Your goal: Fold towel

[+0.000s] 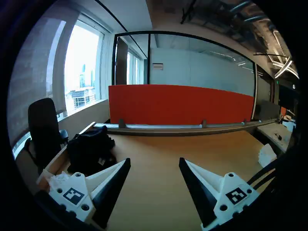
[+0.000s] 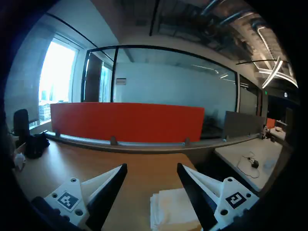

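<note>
Black bag point(image 1: 90, 148) on desk point(image 1: 161, 165); orange divider point(image 1: 177, 104) behind; towel point(image 2: 169, 210) folded

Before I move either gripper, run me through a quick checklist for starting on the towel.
1. Left gripper open, nothing between its fingers: ok.
2. Right gripper open: ok.
3. towel close ahead of the right gripper, lying on the desk: ok.
4. Towel spread flat, ready to fold: not ok, it looks like a folded stack.
5. Working room on the desk ahead of the left gripper: ok, the black bag sits off to one side.
6. Towel's near edge: cannot tell, cut off at the bottom of the right gripper view.
</note>
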A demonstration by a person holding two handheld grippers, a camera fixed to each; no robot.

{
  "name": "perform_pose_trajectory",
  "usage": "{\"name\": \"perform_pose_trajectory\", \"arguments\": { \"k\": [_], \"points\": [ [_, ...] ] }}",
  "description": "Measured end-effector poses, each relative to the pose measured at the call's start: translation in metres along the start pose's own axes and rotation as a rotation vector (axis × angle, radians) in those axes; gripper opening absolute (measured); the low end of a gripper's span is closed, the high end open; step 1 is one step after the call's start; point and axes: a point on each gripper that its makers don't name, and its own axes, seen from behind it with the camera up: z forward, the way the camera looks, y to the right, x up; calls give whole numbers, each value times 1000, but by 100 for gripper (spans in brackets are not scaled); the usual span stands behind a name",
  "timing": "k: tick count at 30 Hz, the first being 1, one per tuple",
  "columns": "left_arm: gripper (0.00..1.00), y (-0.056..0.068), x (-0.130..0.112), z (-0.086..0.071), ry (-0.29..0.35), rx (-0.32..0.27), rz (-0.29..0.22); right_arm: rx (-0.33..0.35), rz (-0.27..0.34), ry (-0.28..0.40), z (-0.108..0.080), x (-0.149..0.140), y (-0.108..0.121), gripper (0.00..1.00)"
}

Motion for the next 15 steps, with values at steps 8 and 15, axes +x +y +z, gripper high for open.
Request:
{"name": "perform_pose_trajectory", "arguments": {
  "k": [8, 15],
  "points": [
    [93, -1, 16, 1, 43, 1, -1, 30, -12, 27, -5, 18, -54, 100],
    [93, -4, 31, 1, 77, 4, -11, 62, -5, 44, -7, 30, -107, 100]
  ]
}}
